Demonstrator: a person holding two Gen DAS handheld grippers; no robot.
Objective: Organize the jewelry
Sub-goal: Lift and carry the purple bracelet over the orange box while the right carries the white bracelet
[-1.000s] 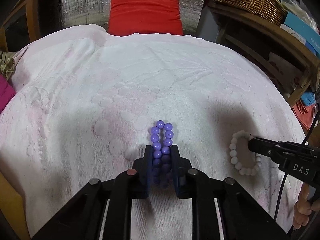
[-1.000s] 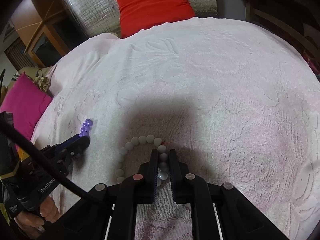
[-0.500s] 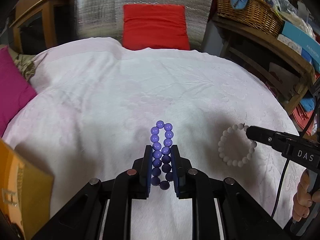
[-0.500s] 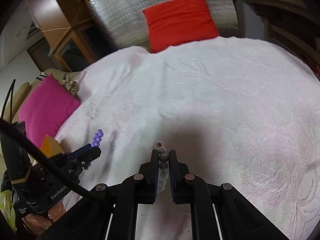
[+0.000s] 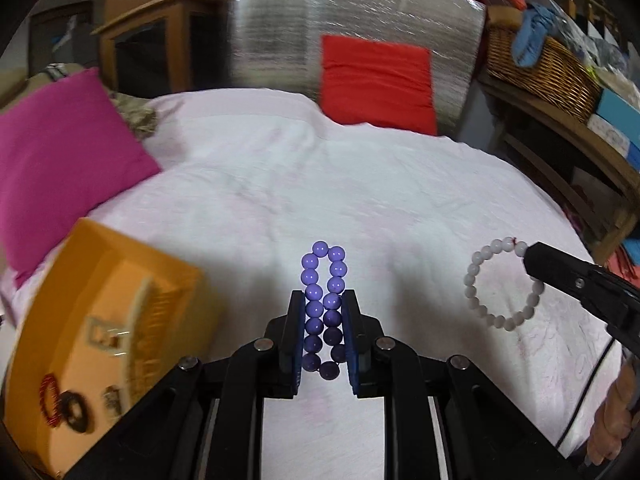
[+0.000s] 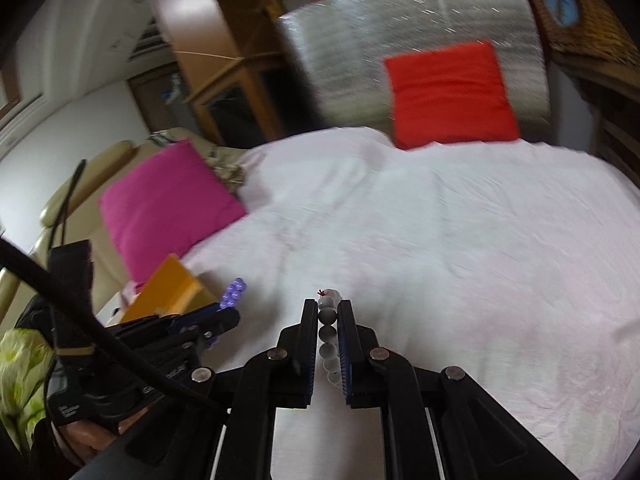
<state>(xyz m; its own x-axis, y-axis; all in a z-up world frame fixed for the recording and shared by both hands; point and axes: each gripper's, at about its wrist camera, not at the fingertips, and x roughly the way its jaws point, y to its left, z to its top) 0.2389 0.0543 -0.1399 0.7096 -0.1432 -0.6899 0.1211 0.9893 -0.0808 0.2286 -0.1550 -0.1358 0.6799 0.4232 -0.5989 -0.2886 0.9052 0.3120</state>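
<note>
My left gripper [image 5: 323,300] is shut on a purple bead bracelet [image 5: 323,280], held above the pale pink bedspread [image 5: 360,184]; the bracelet sticks out past the fingertips. My right gripper [image 6: 328,304] is shut on a white bead bracelet [image 6: 328,320], seen edge-on between the fingers. In the left wrist view the white bracelet [image 5: 500,284] hangs as a ring from the right gripper [image 5: 532,256]. An open orange jewelry box [image 5: 100,320] sits at the lower left, with a red ring-shaped piece [image 5: 48,400] and a dark one inside. In the right wrist view the left gripper [image 6: 228,312] holds the purple beads [image 6: 234,292] beside the box [image 6: 168,292].
A magenta cushion [image 5: 60,168] lies at the bed's left side, a red cushion [image 5: 376,80] at the far end against a silver padded board. A wooden shelf with a wicker basket [image 5: 540,64] stands to the right. A wooden cabinet [image 5: 152,48] is at the back left.
Both grippers have lifted their bracelets off the bedspread and risen. The views have tilted up, and the orange box has come into view at the left.
</note>
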